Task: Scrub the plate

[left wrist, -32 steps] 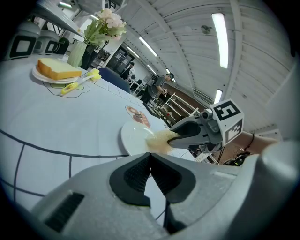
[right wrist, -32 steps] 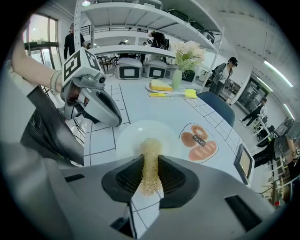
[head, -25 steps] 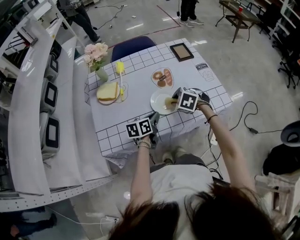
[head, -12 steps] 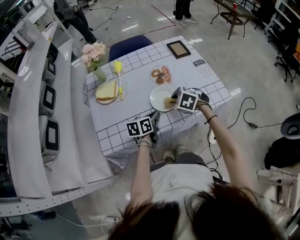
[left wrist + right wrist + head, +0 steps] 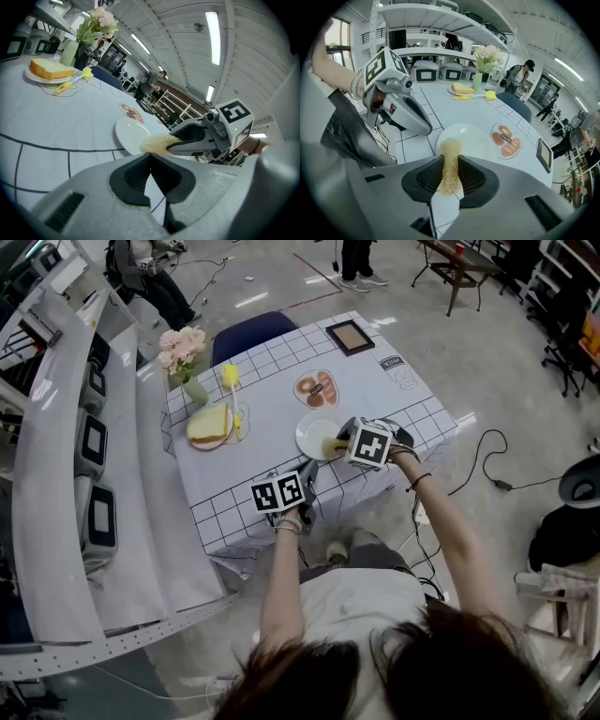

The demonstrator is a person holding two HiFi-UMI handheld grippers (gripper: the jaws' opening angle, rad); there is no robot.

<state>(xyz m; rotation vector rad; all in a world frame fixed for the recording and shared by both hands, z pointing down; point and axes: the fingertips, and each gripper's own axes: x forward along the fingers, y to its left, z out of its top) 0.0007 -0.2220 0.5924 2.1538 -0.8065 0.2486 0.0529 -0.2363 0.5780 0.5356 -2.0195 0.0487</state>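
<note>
A white plate point(image 5: 314, 436) lies on the grid-pattern tablecloth near the table's front edge; it also shows as the plate point(image 5: 472, 139) and plate point(image 5: 128, 133) in the gripper views. My right gripper point(image 5: 337, 445) is shut on a yellowish mesh scourer point(image 5: 450, 161), whose tip rests on the plate's near rim. The scourer point(image 5: 156, 142) shows against the plate in the left gripper view, held by the right gripper point(image 5: 185, 138). My left gripper point(image 5: 307, 476) hovers at the front edge, left of the plate, its jaws closed with nothing between them point(image 5: 149, 171).
A slab of bread on a plate point(image 5: 212, 425), a yellow brush point(image 5: 231, 390) and a vase of flowers point(image 5: 186, 354) stand at the back left. A pastry picture mat point(image 5: 317, 389) and a frame point(image 5: 350, 336) lie behind the plate. Shelving with microwaves point(image 5: 92, 442) runs along the left.
The head view has shifted slightly. The right gripper stays at the plate's near rim with the scourer; the left gripper keeps its place.
</note>
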